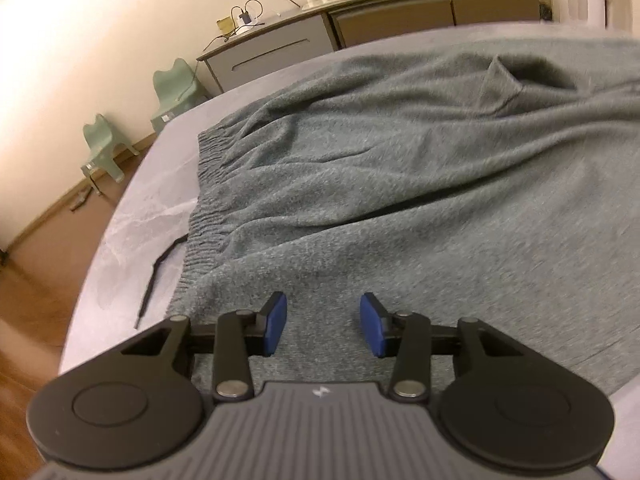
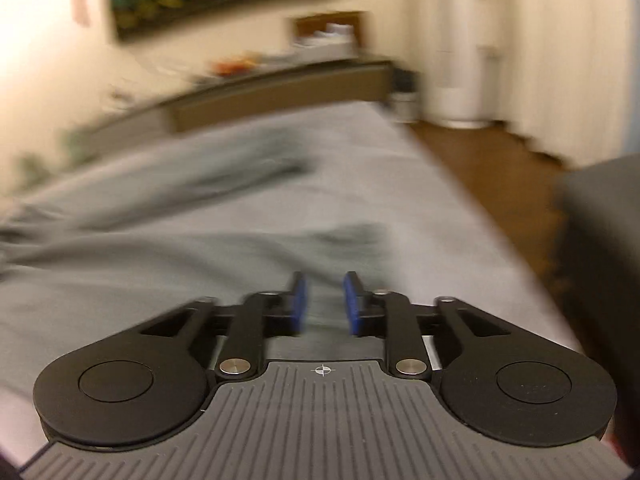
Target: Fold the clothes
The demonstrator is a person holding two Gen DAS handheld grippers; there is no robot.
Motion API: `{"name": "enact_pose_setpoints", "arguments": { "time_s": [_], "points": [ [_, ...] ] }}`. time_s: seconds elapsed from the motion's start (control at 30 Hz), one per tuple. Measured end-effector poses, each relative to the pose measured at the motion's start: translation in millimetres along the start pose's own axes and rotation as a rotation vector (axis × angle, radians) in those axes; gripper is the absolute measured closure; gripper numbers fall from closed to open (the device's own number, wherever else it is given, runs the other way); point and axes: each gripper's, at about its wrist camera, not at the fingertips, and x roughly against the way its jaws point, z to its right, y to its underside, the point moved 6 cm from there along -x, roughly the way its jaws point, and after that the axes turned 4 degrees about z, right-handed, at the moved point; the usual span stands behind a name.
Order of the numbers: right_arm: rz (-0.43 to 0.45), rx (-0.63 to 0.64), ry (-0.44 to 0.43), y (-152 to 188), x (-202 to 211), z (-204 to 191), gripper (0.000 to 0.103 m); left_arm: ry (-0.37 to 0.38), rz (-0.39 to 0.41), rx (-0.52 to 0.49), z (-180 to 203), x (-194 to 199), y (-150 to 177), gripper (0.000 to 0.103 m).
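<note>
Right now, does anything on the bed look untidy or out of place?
Yes. The grey knitted trousers lie rumpled, with deep folds, and their black drawstring trails off the elastic waistband onto the pale bedsheet. Nothing looks damaged.

Motion blur smears the right wrist view; the grey trousers [image 1: 400, 184] run off the left view's right edge

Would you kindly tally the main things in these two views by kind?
Grey trousers: 1
Black drawstring: 1
Green chairs: 2
Claws, both open: left claw, right claw: 2
Total: 6
</note>
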Motion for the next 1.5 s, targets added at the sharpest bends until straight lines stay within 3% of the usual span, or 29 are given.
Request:
{"name": "enact_pose_setpoints", "arguments": {
  "time_s": [0.03, 0.07, 0.1, 0.17, 0.33, 0.43, 0.53, 0.63, 0.67, 0.87, 1.03, 1.2, 1.23, 1.27, 1.3, 1.33, 1.43, 1.5],
  "points": [
    [-0.040, 0.042, 0.068, 4, -10, 2, 0.058, -0.017, -0.012, 0.008, -4, -3, 2, 0.054],
    [-0.072, 0.090, 0.150, 7, -19, 5, 0.065, -0.025, -0.019, 0.016, -8, -3, 2, 0.053],
    [-0.105, 0.139, 0.233, 11, -27, 8, 0.064, -0.030, -0.033, 0.034, -12, -3, 2, 0.054],
    [-0.062, 0.113, 0.281, 2, -25, 7, 0.058, -0.032, -0.022, 0.084, -22, 1, 0, 0.058],
    [0.015, 0.073, 0.223, -19, -31, -20, 0.037, -0.060, 0.053, 0.215, -53, 0, -38, 0.057],
    [0.035, 0.056, 0.172, -32, -43, -41, 0.036, -0.069, 0.049, 0.306, -74, -19, -63, 0.057],
    [0.035, 0.020, 0.085, -69, -66, -63, 0.035, -0.092, 0.049, 0.333, -93, -42, -94, 0.053],
    [0.044, -0.018, 0.011, -109, -81, -72, 0.017, -0.099, 0.073, 0.288, -103, -66, -125, 0.043],
    [0.036, -0.004, 0.003, -121, -94, -75, 0.016, -0.102, 0.076, 0.249, -103, -76, -134, 0.041],
    [-0.045, 0.143, 0.029, -182, -197, -67, 0.015, -0.095, 0.066, 0.034, -97, -140, -172, 0.034],
    [-0.125, 0.214, 0.053, -214, -289, -53, 0.012, -0.027, 0.065, -0.052, -87, -183, -181, 0.031],
    [-0.174, 0.259, 0.133, -224, -349, -26, 0.012, 0.040, 0.044, -0.097, -80, -217, -180, 0.033],
    [-0.191, 0.254, 0.128, -223, -357, -22, 0.016, 0.068, 0.041, -0.100, -77, -218, -181, 0.043],
    [-0.188, 0.240, 0.101, -222, -361, -19, 0.028, 0.097, 0.038, -0.103, -75, -219, -183, 0.056],
    [-0.188, 0.218, 0.055, -223, -362, -19, 0.039, 0.127, 0.035, -0.105, -72, -219, -184, 0.091],
    [-0.192, 0.196, 0.006, -225, -362, -20, 0.071, 0.156, 0.033, -0.107, -70, -219, -185, 0.099],
    [-0.159, 0.274, 0.017, -232, -351, -29, 0.080, 0.134, 0.106, -0.083, -74, -183, -181, 0.099],
    [-0.073, 0.321, 0.022, -244, -319, -32, 0.081, 0.115, 0.158, -0.066, -77, -157, -178, 0.100]
  ]
}}
